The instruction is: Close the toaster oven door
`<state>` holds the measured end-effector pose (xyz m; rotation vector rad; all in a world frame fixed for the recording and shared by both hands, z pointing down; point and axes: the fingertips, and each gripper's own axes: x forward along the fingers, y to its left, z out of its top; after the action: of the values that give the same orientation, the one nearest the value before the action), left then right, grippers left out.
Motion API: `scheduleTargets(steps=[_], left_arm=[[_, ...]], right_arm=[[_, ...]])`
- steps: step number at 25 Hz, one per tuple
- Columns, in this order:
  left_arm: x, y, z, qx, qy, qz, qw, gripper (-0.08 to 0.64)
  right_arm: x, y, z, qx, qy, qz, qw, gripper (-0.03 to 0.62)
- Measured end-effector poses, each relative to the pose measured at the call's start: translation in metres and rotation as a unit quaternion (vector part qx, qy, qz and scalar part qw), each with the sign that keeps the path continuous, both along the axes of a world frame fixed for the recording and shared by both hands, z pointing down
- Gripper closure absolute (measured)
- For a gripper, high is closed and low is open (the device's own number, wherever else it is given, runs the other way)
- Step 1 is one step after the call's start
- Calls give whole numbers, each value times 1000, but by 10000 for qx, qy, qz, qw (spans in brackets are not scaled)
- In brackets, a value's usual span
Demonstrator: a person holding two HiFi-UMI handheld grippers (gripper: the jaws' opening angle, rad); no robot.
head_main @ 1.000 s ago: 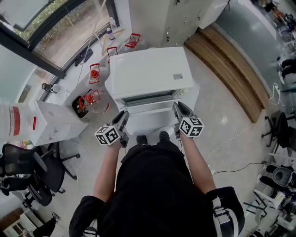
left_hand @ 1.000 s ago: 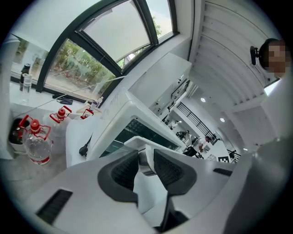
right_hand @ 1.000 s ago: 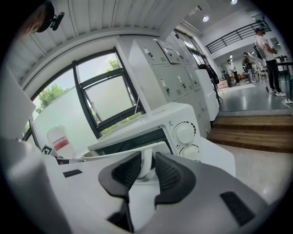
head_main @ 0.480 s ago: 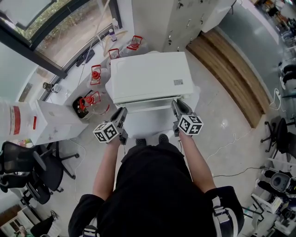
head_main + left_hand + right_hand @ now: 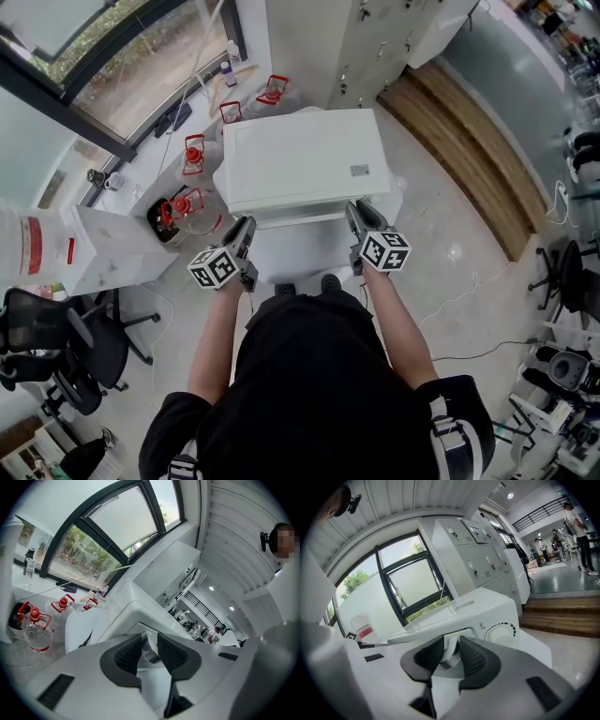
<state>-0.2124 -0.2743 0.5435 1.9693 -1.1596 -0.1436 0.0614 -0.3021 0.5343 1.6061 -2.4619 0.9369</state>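
The white toaster oven (image 5: 300, 155) stands on a white stand right in front of me, its door swung up almost against the front. My left gripper (image 5: 247, 234) holds the left end of the door handle (image 5: 150, 652), which runs between its dark pads, and the jaws are shut on it. My right gripper (image 5: 355, 218) is shut on the handle's right end (image 5: 450, 648), just left of the round dial (image 5: 500, 632). In the head view the oven's overhanging top hides the door face and the handle.
Water jugs with red caps (image 5: 186, 202) stand on the floor left of the oven, beside a white box (image 5: 103, 248). Office chairs (image 5: 56, 347) are at the lower left. White cabinets (image 5: 366, 37) and a wooden step (image 5: 469, 141) lie behind and to the right.
The door has swung up from partly open, with its glass showing, to nearly shut. Both grippers have moved up and toward the oven with the handle.
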Motion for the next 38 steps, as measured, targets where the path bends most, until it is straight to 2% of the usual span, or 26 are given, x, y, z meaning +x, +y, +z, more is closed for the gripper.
scheduleTargets(steps=[6,10,14,16,19,23,27,31,38], left_arm=[[2,5,-7,251,-439,-45,9987,458],[4,12,-14,398,-868,8,9954,486],[10,24,-21,586,-1237,77,9906,505],[16,31,-27,703,-1455,101,9868,512],[29,42,-32,944,-2005,300,9747,521],[52,56,-36,1217,-2929,738,9455,523],[73,68,-37,1308,-3323,962,9291,523],[90,80,-33,1256,-3532,1065,9209,523],[111,92,-28,1165,-3701,1026,9159,523]], right_arm=[[2,7,-4,231,-185,-384,9988,468],[5,11,-9,499,102,-697,9963,493],[12,15,-16,687,183,-872,9937,555],[9,21,-16,791,474,-1166,9889,574],[0,32,-16,994,1034,-1759,9739,575],[-8,49,-15,1185,1555,-2407,9507,577],[-15,65,-15,1382,1885,-3018,9243,577],[-19,79,-7,1493,2137,-3527,8987,577],[-4,88,2,1531,2214,-3838,8833,577]])
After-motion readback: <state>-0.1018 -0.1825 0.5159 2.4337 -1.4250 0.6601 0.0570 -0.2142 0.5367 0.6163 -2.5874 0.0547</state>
